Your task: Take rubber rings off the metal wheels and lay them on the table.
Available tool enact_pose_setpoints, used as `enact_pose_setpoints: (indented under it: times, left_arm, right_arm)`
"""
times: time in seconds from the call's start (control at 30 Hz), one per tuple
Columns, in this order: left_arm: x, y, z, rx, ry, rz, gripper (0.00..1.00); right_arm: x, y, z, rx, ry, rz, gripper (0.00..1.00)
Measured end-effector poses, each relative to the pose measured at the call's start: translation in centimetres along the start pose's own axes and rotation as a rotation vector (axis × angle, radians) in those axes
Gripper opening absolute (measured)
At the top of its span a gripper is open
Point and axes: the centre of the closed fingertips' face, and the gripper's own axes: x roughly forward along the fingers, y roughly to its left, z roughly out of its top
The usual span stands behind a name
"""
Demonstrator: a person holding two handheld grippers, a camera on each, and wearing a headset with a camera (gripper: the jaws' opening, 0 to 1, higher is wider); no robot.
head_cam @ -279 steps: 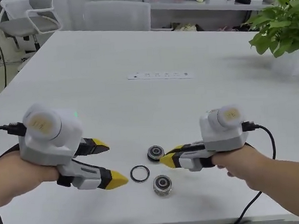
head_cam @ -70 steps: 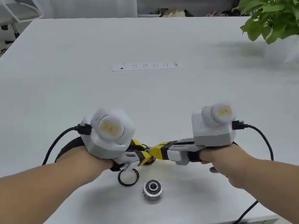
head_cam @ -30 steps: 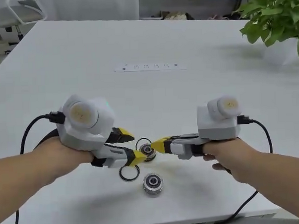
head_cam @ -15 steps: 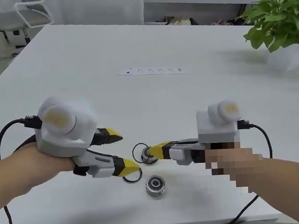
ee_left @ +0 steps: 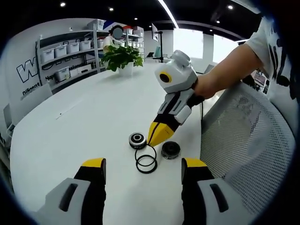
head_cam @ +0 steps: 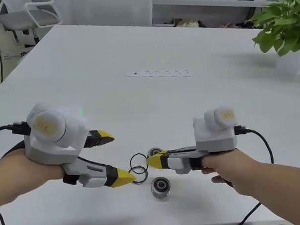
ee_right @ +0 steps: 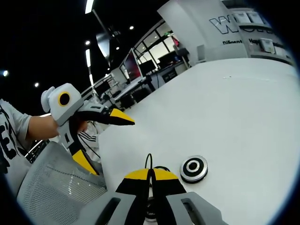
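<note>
Black rubber ring [head_cam: 138, 170] lies on the white table [head_cam: 155, 107], one removal apparently done. Right gripper [head_cam: 151, 161], jaws clamped, pinches a second ring [head_cam: 138, 160], not yet released, beside two metal wheels [head_cam: 160, 187]. Left gripper [head_cam: 121, 157] hovers nearby, jaws wide apart.

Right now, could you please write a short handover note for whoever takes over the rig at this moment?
The left gripper is open and holds nothing, to the left of the parts.
The right gripper is shut, apparently pinching the edge of the held rubber ring.
The loose rubber ring lies on the table, overlapped by the held one. One metal wheel sits behind the right tip, and the near metal wheel is closer to the person.
Done: two rings are off.
Left: release the held ring so it lies flat. I cannot tell whether either wheel carries another ring.
</note>
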Motion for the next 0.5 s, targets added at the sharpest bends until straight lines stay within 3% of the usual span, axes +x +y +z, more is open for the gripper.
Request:
enact_pose_setpoints:
  times: [0.23,0.5]
  left_arm:
    - [-0.6,0.2,-0.8,-0.017,0.01,0.014,0.66]
    - [-1.0,0.4,-1.4,-0.024,0.02,0.022,0.67]
  right_arm:
    - [0.8,0.4,-0.8,0.005,0.036,0.015,0.0]
    - [1.2,-0.2,-1.4,-0.012,0.064,-0.009,0.0]
